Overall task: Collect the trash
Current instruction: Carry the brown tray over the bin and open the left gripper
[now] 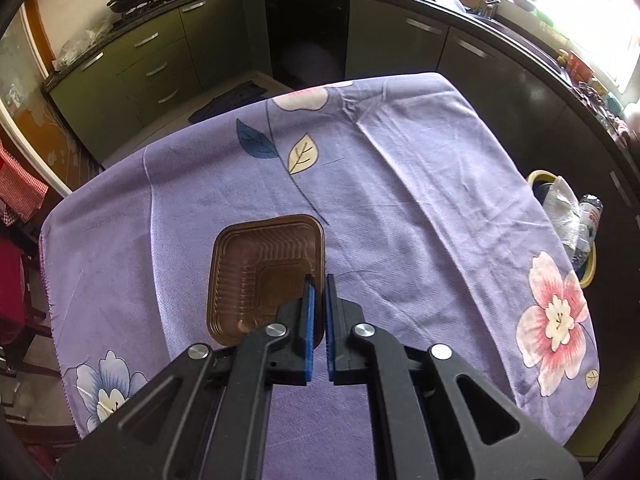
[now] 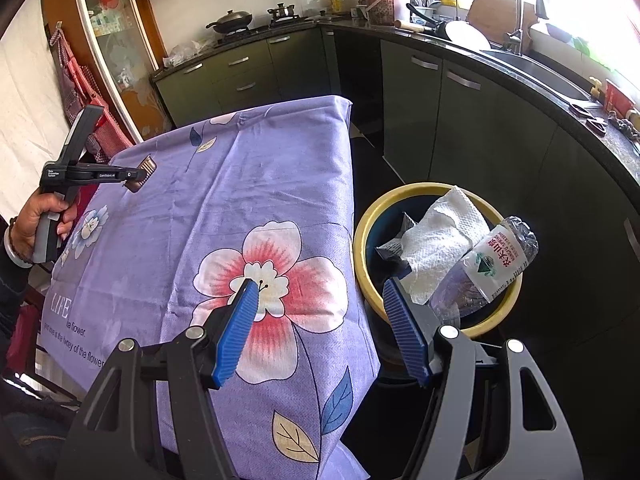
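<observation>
Fingers (image 1: 308,312) of left gripper (image 1: 319,280) pinched on tray (image 1: 256,272) rim, right edge; edge grip suits thin brown plastic, likely for lift off purple cloth (image 1: 400,184). Dark kitchen cabinets beyond cloth.

Right view: right gripper (image 2: 320,288) wide open, empty, over cloth edge beside bin (image 2: 362,236). Bin holds paper towel (image 2: 440,236), bottle (image 2: 496,264). Tray (image 2: 141,174) clear of cloth, far from bin.

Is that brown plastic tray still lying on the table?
No. The left tongs hold the brown tray by its edge, lifted clear of the tablecloth.
</observation>
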